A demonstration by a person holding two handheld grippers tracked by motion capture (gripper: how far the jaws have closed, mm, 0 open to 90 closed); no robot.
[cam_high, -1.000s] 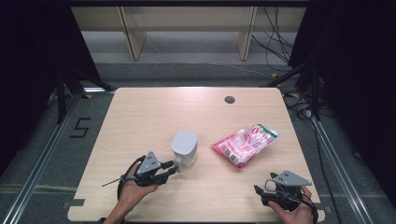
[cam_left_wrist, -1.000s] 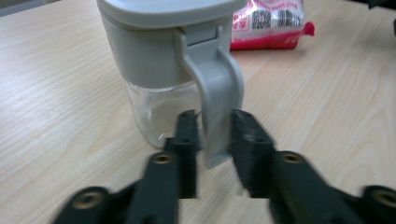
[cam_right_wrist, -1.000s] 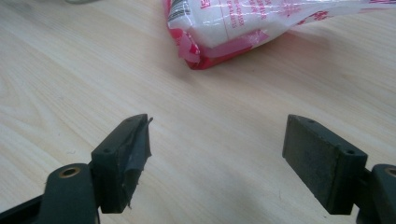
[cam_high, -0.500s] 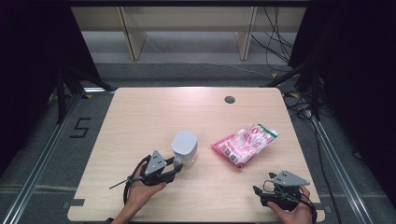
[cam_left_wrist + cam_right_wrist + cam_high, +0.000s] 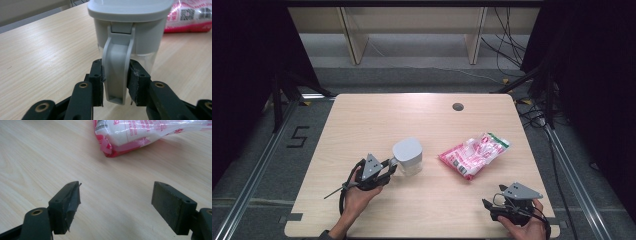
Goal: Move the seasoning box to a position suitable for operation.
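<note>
The left gripper is clenched on the handle of the grey-lidded jug, which stands near the table middle; right of the jug lies a pink bag; the right gripper hangs released near the front edge, bare wood around it.

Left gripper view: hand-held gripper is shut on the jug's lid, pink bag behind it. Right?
Not the lid. The left gripper view shows the left hand-held gripper shut on the jug's handle, below the lid. The pink bag does lie behind it.
</note>
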